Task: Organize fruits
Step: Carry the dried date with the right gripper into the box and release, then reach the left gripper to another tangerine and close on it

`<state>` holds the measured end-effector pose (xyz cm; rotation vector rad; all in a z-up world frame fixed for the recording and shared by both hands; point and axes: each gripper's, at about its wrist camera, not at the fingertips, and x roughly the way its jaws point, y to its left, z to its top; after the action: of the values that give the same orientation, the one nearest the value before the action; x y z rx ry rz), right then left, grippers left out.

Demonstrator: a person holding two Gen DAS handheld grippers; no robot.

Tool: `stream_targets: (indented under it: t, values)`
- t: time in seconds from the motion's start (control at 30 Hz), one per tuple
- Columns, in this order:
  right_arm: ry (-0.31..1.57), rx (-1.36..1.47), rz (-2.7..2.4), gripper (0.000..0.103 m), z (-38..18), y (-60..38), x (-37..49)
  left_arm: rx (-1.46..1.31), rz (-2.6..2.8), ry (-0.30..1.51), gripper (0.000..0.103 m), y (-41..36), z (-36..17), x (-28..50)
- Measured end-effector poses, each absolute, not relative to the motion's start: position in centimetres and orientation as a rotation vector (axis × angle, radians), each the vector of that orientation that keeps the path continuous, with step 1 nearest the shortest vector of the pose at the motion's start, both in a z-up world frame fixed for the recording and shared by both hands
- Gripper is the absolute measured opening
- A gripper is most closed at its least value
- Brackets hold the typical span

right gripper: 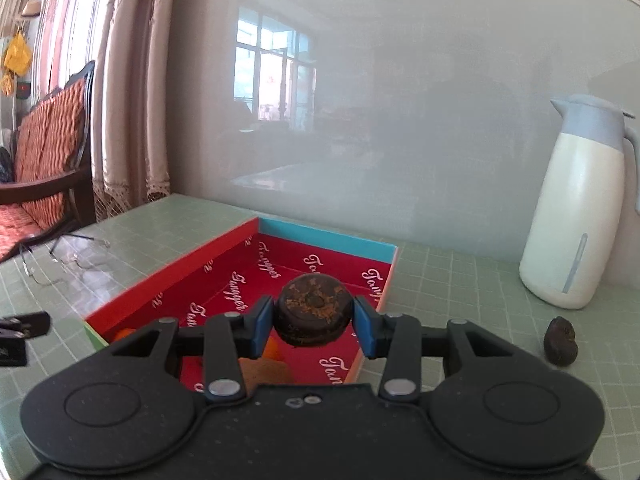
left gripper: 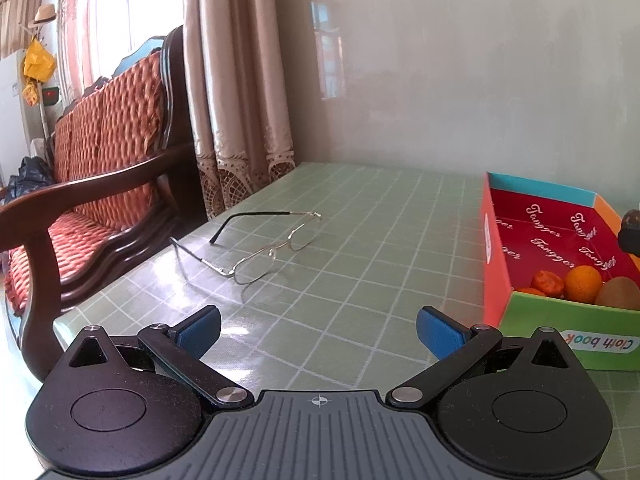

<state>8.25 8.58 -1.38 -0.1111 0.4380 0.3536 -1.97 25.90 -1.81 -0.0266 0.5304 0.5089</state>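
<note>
The right gripper's (right gripper: 313, 322) blue fingers (right gripper: 262, 326) clamp a dark, round fruit (right gripper: 312, 310), perhaps a mangosteen, above the red-lined box (right gripper: 168, 276). The left gripper (left gripper: 318, 330) hangs spread wide, empty, beside the box.

Box (right gripper: 224, 256): red lining with white script, blue end wall. Tablecloth (left gripper: 360, 216): pale green, white grid. Fruit (right gripper: 312, 310): dark brown.

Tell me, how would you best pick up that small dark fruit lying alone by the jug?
Probably grip the dark fruit across its narrower middle, coming from above and a little in front. It is a small, rounded lump lying free on the table, with clear space on both flanks, and the jug stands behind it, so a rear approach looks cramped.
</note>
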Motion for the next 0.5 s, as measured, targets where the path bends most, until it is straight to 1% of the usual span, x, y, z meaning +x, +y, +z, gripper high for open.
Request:
stream_targets:
  t: [0.17, 0.23, 0.3, 0.33, 0.5]
  values:
    - [0.456, -0.116, 0.349, 0.042, -1.9, 8.9, 8.4, -0.027, 0.503, 0.529, 0.103, 25.8, -1.8, -1.9]
    - [0.476, -0.133, 0.348, 0.048, -2.3, 9.2, 8.6, -0.021, 0.501, 0.528, 0.103, 25.5, -1.7, -1.8]
    - [0.459, -0.128, 0.348, 0.060, -2.3, 9.0, 8.3, -0.021, 0.499, 0.528, 0.103, 25.5, -1.7, -1.8]
    - [0.452, -0.113, 0.344, 0.062, -2.1, 8.9, 8.1, -0.023, 0.499, 0.527, 0.103, 25.4, -1.6, -1.8]
    - [0.438, -0.082, 0.334, 0.063, -1.4, 7.4, 7.4, -0.030, 0.488, 0.519, 0.103, 25.1, -1.5, -1.5]
